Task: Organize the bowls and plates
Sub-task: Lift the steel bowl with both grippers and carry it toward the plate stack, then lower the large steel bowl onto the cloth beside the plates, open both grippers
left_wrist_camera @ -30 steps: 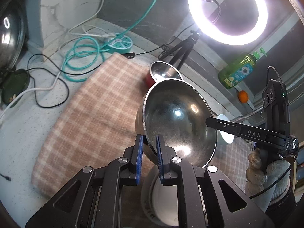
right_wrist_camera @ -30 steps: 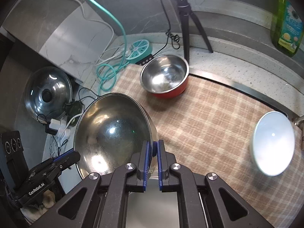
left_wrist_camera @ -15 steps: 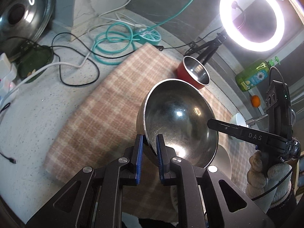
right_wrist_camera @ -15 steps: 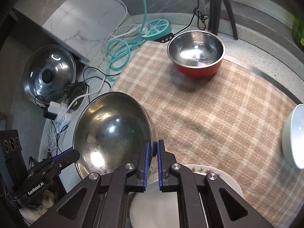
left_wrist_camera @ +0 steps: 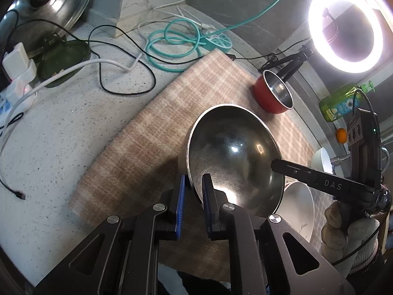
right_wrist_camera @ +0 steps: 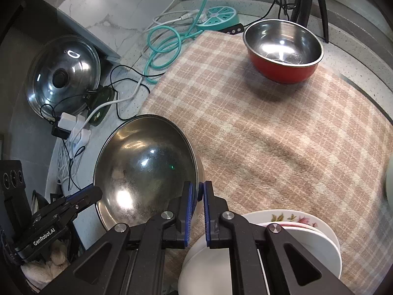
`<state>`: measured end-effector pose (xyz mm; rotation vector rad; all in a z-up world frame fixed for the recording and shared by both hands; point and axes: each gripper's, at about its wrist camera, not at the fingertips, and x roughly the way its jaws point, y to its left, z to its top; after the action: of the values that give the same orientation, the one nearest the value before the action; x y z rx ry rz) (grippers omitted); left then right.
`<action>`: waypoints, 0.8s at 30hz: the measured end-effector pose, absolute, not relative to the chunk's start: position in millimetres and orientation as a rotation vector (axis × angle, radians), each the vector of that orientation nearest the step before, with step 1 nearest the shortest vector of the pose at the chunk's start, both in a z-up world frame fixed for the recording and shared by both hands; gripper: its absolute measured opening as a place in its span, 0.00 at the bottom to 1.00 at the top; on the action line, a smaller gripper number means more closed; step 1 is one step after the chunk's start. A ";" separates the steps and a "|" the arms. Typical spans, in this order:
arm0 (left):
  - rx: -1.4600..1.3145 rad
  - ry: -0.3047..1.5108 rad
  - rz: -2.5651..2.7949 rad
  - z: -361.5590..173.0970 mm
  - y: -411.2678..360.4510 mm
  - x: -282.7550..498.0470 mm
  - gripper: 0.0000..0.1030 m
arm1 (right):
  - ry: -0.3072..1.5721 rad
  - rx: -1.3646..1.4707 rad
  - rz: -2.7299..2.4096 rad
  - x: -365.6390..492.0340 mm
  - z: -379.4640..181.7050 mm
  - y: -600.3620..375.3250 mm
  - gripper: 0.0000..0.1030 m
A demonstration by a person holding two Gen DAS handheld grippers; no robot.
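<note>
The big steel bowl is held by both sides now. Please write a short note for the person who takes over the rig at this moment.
Left hand-held gripper: shut on the rim of the big steel bowl.
Right hand-held gripper: shut on the opposite rim of the same bowl, which is tilted and carried above the plaid mat.
Red bowl: upright at the far end of the mat.
Stack of white plates: at the near edge of the mat, under the right hand-held gripper.
White bowl: at the right side of the mat.
Done: big bowl lifted.
Left: set it down; the other bowls are not yet grouped.

A silver steel bowl [right_wrist_camera: 145, 169], a red-sided bowl [right_wrist_camera: 282, 49], a tan plaid cloth [right_wrist_camera: 270, 135], teal cable [right_wrist_camera: 162, 46].
</note>
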<state>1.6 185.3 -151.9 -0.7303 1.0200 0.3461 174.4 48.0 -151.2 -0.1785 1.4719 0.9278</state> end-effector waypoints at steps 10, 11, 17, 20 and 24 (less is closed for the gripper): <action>-0.742 1.039 0.363 -161.2 190.1 -4.8 0.12 | 1.478 -0.199 0.949 161.1 -152.9 52.3 0.08; -0.743 1.040 0.365 -161.6 190.6 -5.2 0.12 | 1.480 -0.198 0.951 161.0 -152.6 51.7 0.08; -0.741 1.038 0.379 -161.5 192.8 -5.0 0.12 | 1.484 -0.202 0.961 155.7 -150.4 50.5 0.10; -0.740 1.036 0.383 -161.0 193.4 -4.3 0.12 | 1.491 -0.204 0.964 154.0 -151.2 49.4 0.10; -0.741 1.034 0.388 -160.4 193.5 -3.4 0.12 | 1.503 -0.197 0.966 153.1 -152.3 48.0 0.10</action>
<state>-3.4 193.5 -160.4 -0.7414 1.0339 0.3881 153.1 48.0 -152.3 -0.1967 1.5030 0.9664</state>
